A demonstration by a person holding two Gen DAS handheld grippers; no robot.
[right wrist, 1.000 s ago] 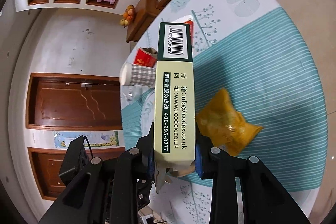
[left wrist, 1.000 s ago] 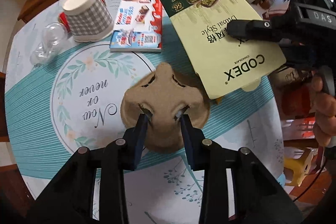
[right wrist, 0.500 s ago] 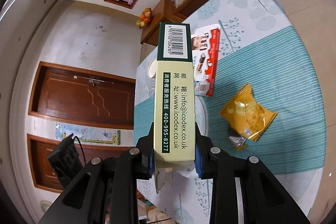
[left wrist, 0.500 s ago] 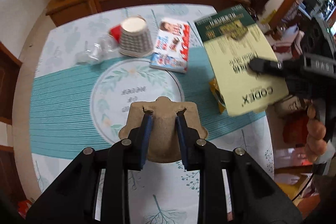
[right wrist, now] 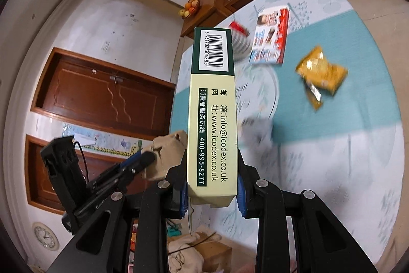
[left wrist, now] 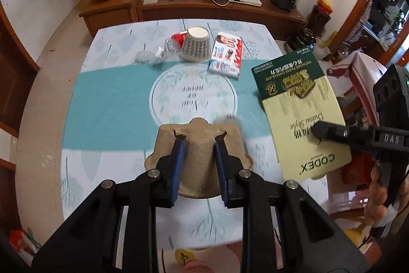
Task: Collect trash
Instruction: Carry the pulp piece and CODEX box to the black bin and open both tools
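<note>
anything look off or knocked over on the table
Yes. The checked paper cup stands upside down at the table's far side, a clear plastic bottle lies on its side beside it, and a crumpled yellow snack bag lies torn open on the teal stripe.

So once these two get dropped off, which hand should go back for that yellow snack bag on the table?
Probably the right. The yellow snack bag lies on the table's right side, nearer the right gripper, which now holds the chocolate box. The left gripper grips the cardboard cup holder over the middle.
</note>
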